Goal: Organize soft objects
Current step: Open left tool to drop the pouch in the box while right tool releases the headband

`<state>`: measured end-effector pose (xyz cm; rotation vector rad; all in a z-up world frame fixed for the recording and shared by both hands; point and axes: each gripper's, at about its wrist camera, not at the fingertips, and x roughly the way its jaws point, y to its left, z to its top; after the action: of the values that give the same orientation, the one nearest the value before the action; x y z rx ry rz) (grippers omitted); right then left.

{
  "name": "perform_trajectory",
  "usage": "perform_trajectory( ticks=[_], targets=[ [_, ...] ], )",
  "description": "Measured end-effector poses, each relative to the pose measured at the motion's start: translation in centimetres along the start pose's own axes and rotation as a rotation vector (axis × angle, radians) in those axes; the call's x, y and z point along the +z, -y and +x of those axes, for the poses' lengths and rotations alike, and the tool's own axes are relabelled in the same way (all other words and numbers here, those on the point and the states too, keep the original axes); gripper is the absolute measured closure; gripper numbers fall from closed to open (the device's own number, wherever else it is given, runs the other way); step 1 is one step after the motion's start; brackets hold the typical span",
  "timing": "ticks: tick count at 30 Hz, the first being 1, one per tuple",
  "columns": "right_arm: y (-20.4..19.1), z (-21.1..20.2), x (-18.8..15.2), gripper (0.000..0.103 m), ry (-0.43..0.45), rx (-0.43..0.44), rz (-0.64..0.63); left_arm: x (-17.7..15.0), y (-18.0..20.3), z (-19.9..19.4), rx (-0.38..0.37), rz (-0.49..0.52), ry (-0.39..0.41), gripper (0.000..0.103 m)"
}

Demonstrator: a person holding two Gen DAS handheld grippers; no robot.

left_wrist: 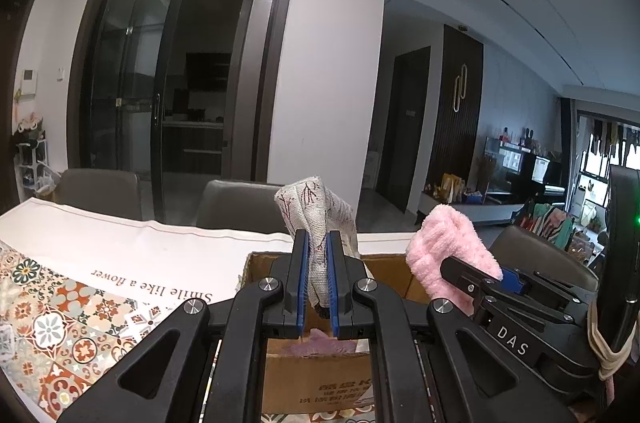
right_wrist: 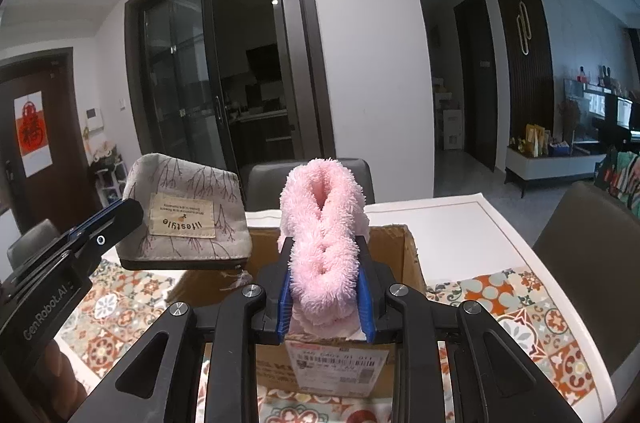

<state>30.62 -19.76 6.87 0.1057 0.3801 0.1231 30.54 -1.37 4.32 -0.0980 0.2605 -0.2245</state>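
Left wrist view, lower left of the frame: we see the patterned tablecloth (left_wrist: 60, 319) with its printed line "Smile like a flower". At lower centre, the left gripper (left_wrist: 316, 287) has its jaws drawn nearly together on the grey linen pouch (left_wrist: 316, 219), which rises from between the blue pads (left_wrist: 303, 279) above the open cardboard box (left_wrist: 316, 371); something pale purple lies inside the box, too hidden to identify. To the right of centre, the right gripper (left_wrist: 480, 279) holds the pink fluffy cloth (left_wrist: 448, 251) beside the pouch, the two apart.

Right wrist view, left of the frame: we see the left gripper (right_wrist: 116, 219) clamped on one edge of the pouch (right_wrist: 188, 215), its sewn label reading "lifestyle" upside down. At centre, the right gripper (right_wrist: 326, 295) is closed part-way, its jaws squeezing the folded pink cloth (right_wrist: 324, 235) directly over the box (right_wrist: 412, 255). Grey chairs (right_wrist: 592, 243) stand around the table at right.
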Motion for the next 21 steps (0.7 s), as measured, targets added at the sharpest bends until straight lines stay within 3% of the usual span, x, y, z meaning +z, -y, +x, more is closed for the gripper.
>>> perform_trajectory(
  ticks=[12, 21],
  targets=[
    [1.1, 4.5, -1.2, 0.075, -0.078, -0.001, -0.004, -1.7, -0.2, 4.3, -0.002, -0.018, -0.12, 0.093],
    [1.4, 6.5, -2.1, 0.072, -0.131, 0.054, 0.003, -2.6, 0.0, 5.7, -0.004, -0.013, -0.195, 0.091]
  ],
)
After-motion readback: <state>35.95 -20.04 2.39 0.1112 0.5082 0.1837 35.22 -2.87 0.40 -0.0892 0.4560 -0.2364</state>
